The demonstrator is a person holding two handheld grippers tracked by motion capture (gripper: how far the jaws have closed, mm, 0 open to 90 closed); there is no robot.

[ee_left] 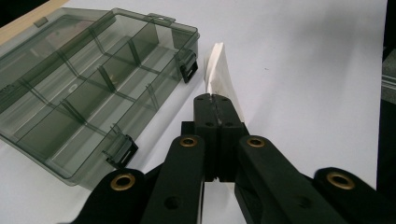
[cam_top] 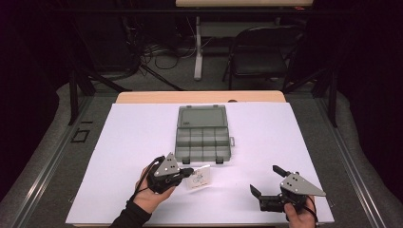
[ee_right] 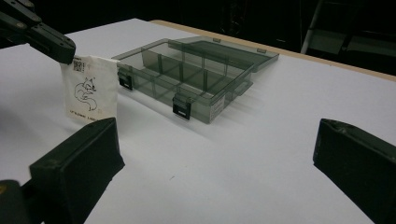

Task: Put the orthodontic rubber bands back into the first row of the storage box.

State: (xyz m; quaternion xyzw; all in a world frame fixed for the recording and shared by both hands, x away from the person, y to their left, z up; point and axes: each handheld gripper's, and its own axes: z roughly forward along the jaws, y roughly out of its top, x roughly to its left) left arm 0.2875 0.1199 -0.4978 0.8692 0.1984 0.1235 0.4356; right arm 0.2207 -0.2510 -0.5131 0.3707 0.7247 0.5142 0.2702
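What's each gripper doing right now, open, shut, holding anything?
Left gripper: shut on the small white bag, lifted off the table beside the open clear box.
Right gripper: open, nothing between its fingers.

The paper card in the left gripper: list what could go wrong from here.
1. The left gripper pinches the paper card by one corner only, so it could bend or slip out on the way.
2. The organizer box has narrow compartments; a hanging card might catch on a divider or latch.
3. The right gripper waits open, well away from the box, which could slide if nudged.
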